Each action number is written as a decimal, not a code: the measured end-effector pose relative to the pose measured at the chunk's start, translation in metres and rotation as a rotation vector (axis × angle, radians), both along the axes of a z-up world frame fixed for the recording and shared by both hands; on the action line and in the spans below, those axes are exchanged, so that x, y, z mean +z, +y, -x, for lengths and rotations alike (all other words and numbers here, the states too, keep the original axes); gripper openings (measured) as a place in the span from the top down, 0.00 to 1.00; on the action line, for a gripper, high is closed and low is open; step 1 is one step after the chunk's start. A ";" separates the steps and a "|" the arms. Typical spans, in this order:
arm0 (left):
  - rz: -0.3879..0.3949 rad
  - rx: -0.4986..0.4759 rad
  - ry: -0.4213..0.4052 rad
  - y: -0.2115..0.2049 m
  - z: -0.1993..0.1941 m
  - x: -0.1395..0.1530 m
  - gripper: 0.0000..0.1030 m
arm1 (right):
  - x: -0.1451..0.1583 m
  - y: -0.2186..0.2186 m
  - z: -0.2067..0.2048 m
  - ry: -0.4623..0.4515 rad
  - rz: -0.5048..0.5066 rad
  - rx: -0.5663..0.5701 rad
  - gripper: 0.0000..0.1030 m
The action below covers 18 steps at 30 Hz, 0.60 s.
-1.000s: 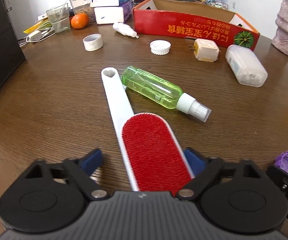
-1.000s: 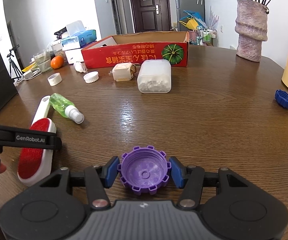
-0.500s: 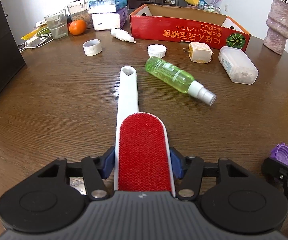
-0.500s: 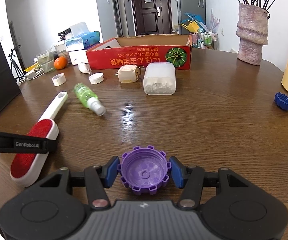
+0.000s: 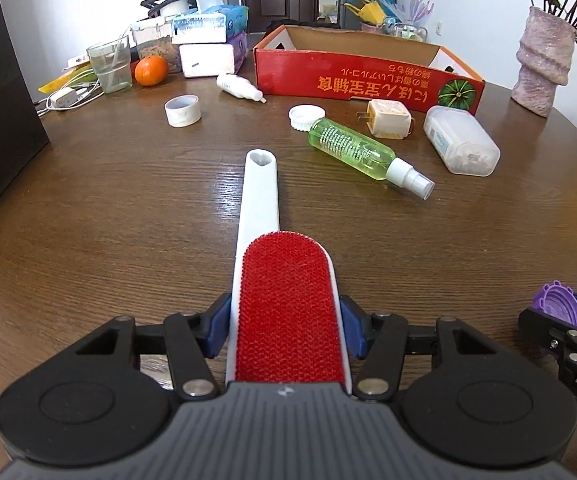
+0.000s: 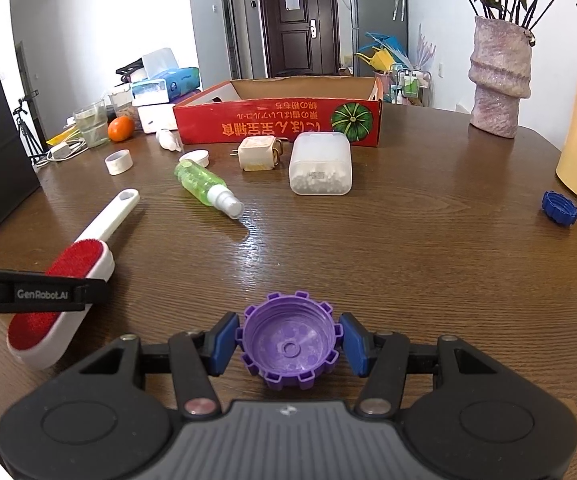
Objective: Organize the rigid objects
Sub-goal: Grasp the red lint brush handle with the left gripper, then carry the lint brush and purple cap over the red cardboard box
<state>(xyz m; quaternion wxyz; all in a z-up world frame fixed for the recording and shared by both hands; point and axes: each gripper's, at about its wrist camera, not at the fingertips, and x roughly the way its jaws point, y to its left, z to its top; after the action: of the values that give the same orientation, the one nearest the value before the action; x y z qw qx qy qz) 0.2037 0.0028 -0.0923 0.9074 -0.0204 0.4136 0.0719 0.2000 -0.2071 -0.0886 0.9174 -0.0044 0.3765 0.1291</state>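
My left gripper (image 5: 284, 332) is shut on a white lint brush (image 5: 284, 304) with a red pad, its handle pointing away over the table. The brush also shows in the right wrist view (image 6: 68, 280). My right gripper (image 6: 288, 346) is shut on a purple ribbed cap (image 6: 288, 340), open side up; the cap shows at the right edge of the left wrist view (image 5: 558, 306). A green spray bottle (image 5: 352, 150) lies on its side beyond the brush handle. A red cardboard box (image 5: 364, 68) stands open at the back.
On the wooden table (image 6: 408, 248) lie a white cap (image 5: 306, 116), a tape roll (image 5: 182, 110), a plug adapter (image 5: 388, 118), a clear plastic case (image 5: 462, 144), a small white bottle (image 5: 238, 86), a blue cap (image 6: 559, 208). A vase (image 6: 498, 80) stands back right, clutter back left.
My left gripper closed on the lint brush and turned it straight, lifting away from the green bottle. The right gripper kept hold of the purple cap and rose slightly.
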 end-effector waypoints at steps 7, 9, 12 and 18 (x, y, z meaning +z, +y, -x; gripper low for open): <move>-0.001 -0.008 -0.025 0.003 0.006 0.007 0.45 | 0.004 0.003 0.003 -0.014 0.008 -0.005 0.48; 0.000 -0.013 -0.032 0.003 0.007 0.010 0.45 | 0.006 0.003 0.004 -0.020 0.010 -0.008 0.48; -0.006 -0.025 -0.046 0.003 0.009 0.015 0.45 | 0.009 0.004 0.005 -0.033 0.018 -0.012 0.48; -0.011 -0.054 -0.086 0.003 0.010 0.029 0.45 | 0.019 0.004 0.005 -0.063 0.023 -0.028 0.48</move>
<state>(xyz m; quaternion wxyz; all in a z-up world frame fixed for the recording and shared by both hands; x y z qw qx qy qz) 0.1936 0.0060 -0.0634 0.9261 -0.0071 0.3741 0.0486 0.1952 -0.2031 -0.0701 0.9305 -0.0139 0.3487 0.1115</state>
